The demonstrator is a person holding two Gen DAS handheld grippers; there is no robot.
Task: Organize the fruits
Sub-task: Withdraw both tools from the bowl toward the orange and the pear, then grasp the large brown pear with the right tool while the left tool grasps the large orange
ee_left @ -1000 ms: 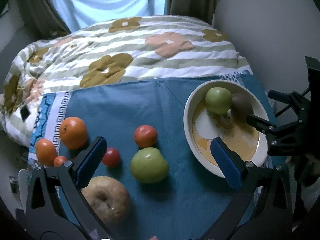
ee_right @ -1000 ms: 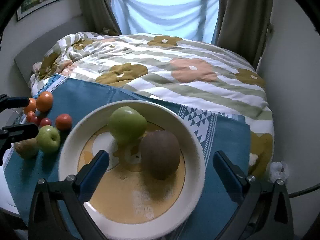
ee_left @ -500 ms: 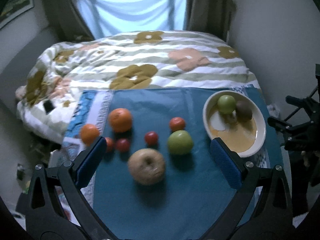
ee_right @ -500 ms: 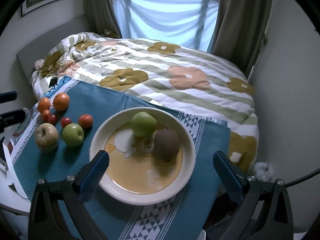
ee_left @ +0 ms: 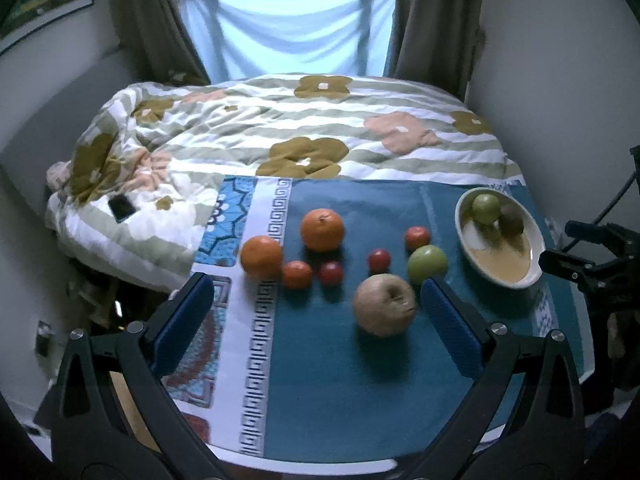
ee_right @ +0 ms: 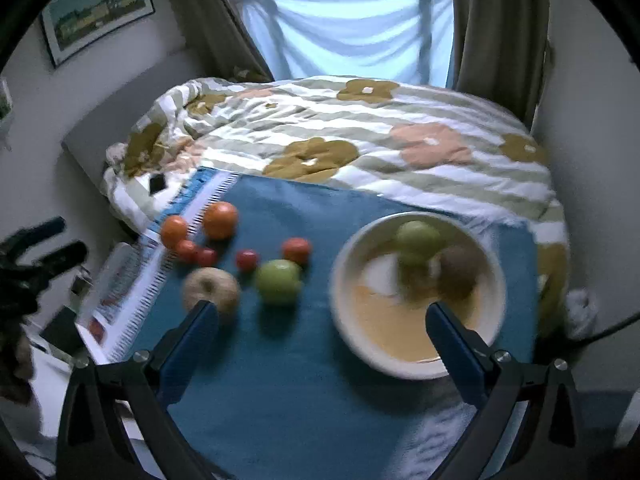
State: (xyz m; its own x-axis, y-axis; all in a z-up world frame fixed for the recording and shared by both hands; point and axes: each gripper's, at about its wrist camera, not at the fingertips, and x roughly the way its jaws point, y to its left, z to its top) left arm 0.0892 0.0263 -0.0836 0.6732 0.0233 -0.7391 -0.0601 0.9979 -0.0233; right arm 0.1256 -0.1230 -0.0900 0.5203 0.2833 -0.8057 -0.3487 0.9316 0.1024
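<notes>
A white bowl (ee_left: 536, 245) (ee_right: 344, 320) with a yellow inside stands at the right of a blue cloth (ee_left: 360, 380) and holds a green apple (ee_left: 486, 208) (ee_right: 418, 240) and a brown kiwi (ee_left: 512, 218) (ee_right: 458, 266). On the cloth lie a tan apple (ee_left: 385, 310) (ee_right: 211, 290), a green apple (ee_left: 427, 265) (ee_right: 279, 282), two oranges (ee_left: 322, 229) (ee_left: 262, 257), and several small red and orange fruits (ee_left: 379, 260). My left gripper (ee_left: 316, 304) is open and empty, held above the cloth's near side. My right gripper (ee_right: 322, 322) is open and empty, above the cloth near the bowl.
The cloth covers a small table against a bed with a flowered striped quilt (ee_left: 312, 136). A dark phone (ee_left: 122, 208) lies on the quilt at the left. Walls stand close on both sides. A curtained window (ee_left: 288, 28) is behind the bed.
Both grippers have pulled back and up from the table, so the fruits and bowl look smaller. The right wrist view has swung left, with motion blur. No fruit has moved.
</notes>
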